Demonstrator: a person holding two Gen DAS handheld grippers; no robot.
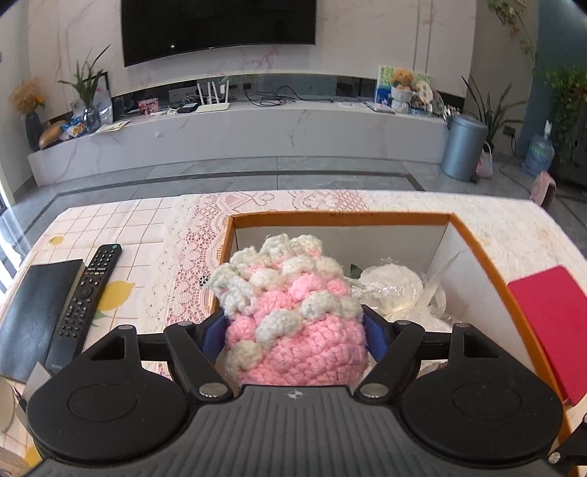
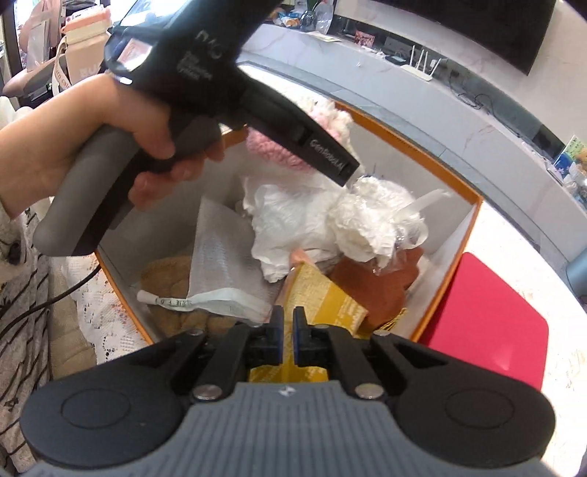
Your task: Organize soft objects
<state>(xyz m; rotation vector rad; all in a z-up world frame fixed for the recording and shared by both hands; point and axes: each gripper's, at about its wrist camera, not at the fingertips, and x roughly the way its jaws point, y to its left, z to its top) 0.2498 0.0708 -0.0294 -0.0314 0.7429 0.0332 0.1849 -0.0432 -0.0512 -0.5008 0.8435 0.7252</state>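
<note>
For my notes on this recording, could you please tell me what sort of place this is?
Most likely a home living room. A large television hangs on the wall above a long low marble shelf with a router and potted plants, and a remote control lies on the lace-covered table.

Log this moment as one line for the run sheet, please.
left gripper: jaws wide around pink crocheted piece, above orange box | right gripper: jaws nearly shut, empty, above box contents
</note>
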